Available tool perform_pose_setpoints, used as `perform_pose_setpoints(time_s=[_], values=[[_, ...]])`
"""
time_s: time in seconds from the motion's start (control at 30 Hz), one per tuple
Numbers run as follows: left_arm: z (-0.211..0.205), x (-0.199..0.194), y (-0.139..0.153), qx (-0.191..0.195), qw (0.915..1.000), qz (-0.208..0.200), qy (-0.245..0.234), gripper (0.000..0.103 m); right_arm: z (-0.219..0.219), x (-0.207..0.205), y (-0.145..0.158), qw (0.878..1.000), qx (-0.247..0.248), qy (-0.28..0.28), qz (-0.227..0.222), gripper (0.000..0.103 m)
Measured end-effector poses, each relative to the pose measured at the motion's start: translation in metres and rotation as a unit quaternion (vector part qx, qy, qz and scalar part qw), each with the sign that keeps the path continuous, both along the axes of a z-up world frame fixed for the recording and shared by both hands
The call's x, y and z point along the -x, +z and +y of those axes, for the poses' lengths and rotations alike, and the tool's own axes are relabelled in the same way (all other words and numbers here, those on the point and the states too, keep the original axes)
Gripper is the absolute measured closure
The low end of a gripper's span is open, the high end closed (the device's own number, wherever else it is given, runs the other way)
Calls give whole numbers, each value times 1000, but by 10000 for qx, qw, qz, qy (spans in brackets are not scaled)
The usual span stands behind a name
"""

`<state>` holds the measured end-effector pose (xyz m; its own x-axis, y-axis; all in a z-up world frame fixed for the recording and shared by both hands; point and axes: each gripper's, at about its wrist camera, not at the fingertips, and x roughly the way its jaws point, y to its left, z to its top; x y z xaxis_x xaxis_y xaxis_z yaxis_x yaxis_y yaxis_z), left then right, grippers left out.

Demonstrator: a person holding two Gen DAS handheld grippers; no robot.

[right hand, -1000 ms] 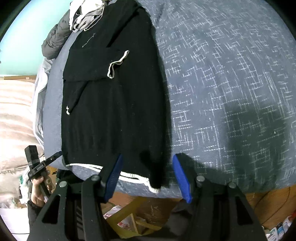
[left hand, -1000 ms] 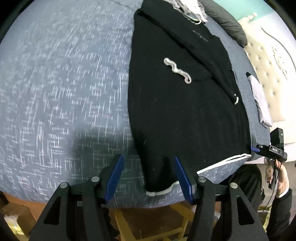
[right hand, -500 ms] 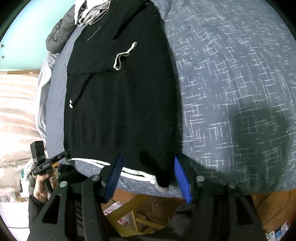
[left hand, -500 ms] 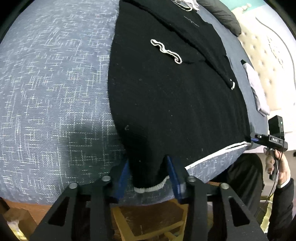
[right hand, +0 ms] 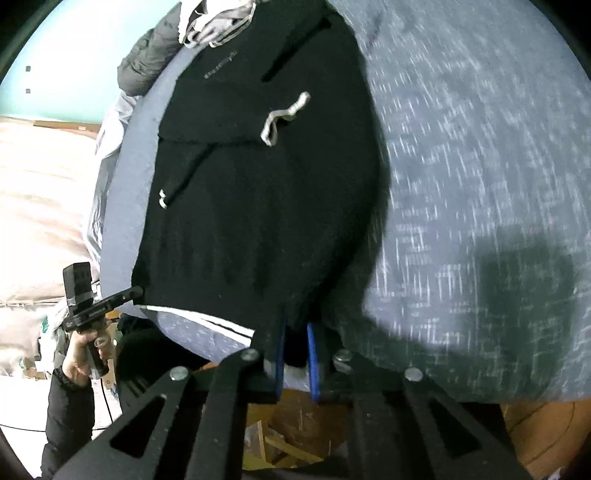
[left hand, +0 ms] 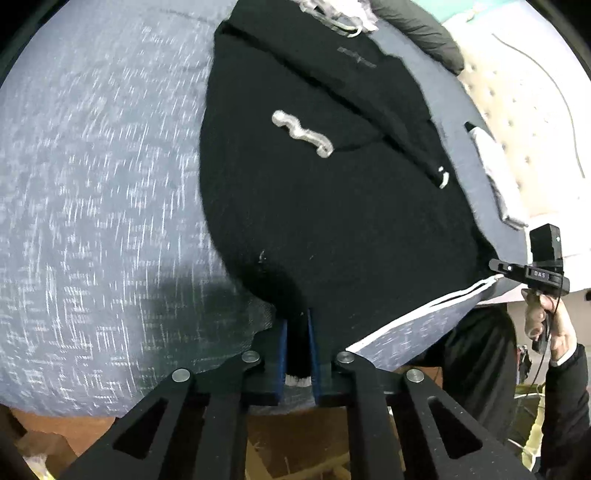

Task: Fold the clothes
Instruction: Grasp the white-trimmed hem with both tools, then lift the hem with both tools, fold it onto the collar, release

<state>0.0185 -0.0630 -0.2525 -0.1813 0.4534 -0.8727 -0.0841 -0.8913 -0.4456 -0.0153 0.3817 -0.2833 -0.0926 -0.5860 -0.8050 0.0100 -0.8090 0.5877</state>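
While closing, each hand-held gripper (left hand: 297, 334) (right hand: 296, 338) pinches black garment (left hand: 332, 206) hem corner.

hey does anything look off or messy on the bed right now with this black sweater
Nothing damaged. The sweater lies slightly skewed, its near hem hanging off the bed edge. Both grippers, left and right, are closing on its hem corners. A clothes pile crowds its far end.
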Motion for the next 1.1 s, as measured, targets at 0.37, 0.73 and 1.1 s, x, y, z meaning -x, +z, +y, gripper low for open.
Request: perform_pose_setpoints(time_s=[0.37, 0.73, 1.1], values=[[-21, 58, 63, -322, 9977, 564, 212, 94, 1, 40, 53, 9974, 397, -161, 577, 96], [-45, 160, 93, -574, 9937, 810, 520, 94, 15, 124, 95, 9915, 637, -549, 993, 96], [-51, 267, 92, -638, 9924, 821, 654, 94, 16, 226, 112, 9888, 592, -702, 1180, 96]])
